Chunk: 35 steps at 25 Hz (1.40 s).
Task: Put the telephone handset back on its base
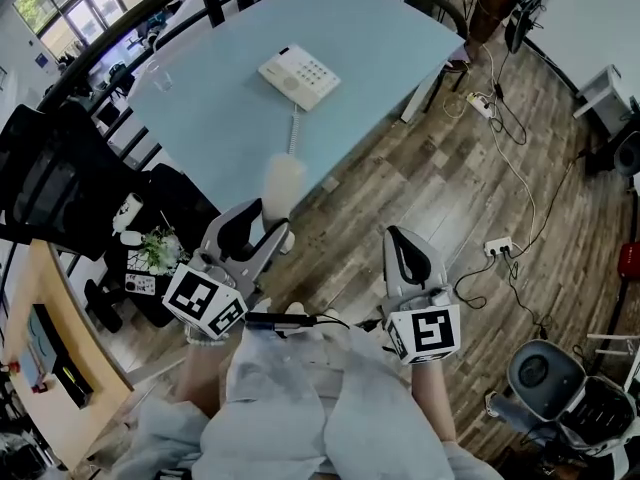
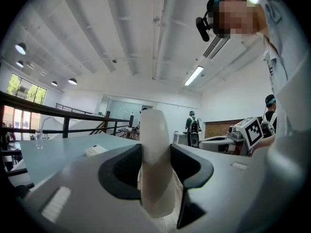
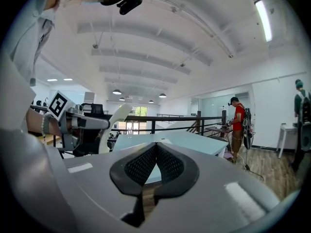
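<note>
Blue table (image 1: 215, 108) with phone base (image 1: 299, 76); handset (image 2: 156, 130) within left hand-held gripper (image 2: 155, 168)

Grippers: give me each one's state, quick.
Left gripper: closed on the telephone handset.
Right gripper: jaws closed, empty.

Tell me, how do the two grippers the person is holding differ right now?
The left gripper grips the white handset upright between its jaws, while the right gripper holds nothing. The left gripper's jaws stand wide apart, while the right gripper's jaws are together at the tips. Both are grey, and each carries a marker cube.
</note>
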{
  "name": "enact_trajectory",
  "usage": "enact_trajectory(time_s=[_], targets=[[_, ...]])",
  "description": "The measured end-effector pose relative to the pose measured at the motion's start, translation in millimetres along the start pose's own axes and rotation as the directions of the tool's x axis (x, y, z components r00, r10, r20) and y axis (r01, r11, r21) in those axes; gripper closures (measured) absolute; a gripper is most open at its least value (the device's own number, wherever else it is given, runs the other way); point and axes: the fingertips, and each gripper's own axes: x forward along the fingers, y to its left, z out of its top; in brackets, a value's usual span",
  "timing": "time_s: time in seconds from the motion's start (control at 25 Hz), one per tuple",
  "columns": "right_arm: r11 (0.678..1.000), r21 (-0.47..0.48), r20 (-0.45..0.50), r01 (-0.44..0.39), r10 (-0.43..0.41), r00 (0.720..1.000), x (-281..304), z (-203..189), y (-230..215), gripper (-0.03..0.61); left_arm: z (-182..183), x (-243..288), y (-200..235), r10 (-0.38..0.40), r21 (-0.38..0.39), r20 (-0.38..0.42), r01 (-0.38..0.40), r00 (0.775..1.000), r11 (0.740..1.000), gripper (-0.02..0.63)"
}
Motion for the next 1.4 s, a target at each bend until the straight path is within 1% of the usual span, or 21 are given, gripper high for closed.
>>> enact_trajectory(time_s=[0.12, 0.28, 0.52, 0.72, 0.88, 1.08, 1.24, 1.4], targets=[[1.0, -0.029, -0.013, -0.001, 0.0, 1.0, -7.0, -4.4, -8.7, 0.572, -1.9, 6.8, -7.9, 0.013, -0.005, 0.002, -0.013, 1.0, 1.0, 0.425], [0.999, -0.037, -0.02, 0.003, -0.003, 1.0, -17.0, -9.5, -23.7, 0.572, -2.4, 16.1, -18.6, 0.026, -0.018, 0.016, -0.026, 1.0, 1.0, 0.425], [0.999, -0.032, -0.011, 0.017, -0.017, 1.0, -22.9, -16.6, -44.8, 0.572, -3.0, 31.0, -28.9, 0.036, -0.034, 0.03, -0.035, 0.999, 0.999, 0.425], [1.0, -0.023, -0.015, 0.018, -0.019, 1.0, -15.8, -19.5, -55.8, 0.572, -6.0, 46.5, -26.3, 0.035, -0.036, 0.023, -0.034, 0.999, 0.999, 0.425], [0.999, -0.03, -0.011, 0.017, -0.017, 1.0, 0.4, -20.2, -64.0, 0.572, -6.7, 60.9, -13.6, 0.04, -0.034, 0.027, -0.039, 0.999, 0.999, 0.425], [0.999, -0.046, -0.021, 0.022, -0.023, 1.0, 27.8, -17.5, -83.7, 0.572, -3.7, 91.8, 7.6, 0.037, -0.05, 0.037, -0.035, 0.999, 0.998, 0.425], [0.998, -0.054, -0.019, 0.018, -0.019, 1.0, 60.0, -6.4, -99.9, 0.572, 3.2, 120.4, 31.6, 0.039, -0.06, 0.047, -0.036, 0.998, 0.998, 0.425], [0.998, -0.054, -0.02, 0.017, -0.018, 1.0, 96.5, 2.7, -115.1, 0.572, 10.7, 149.3, 58.4, 0.05, -0.067, 0.034, -0.047, 0.998, 0.997, 0.425]])
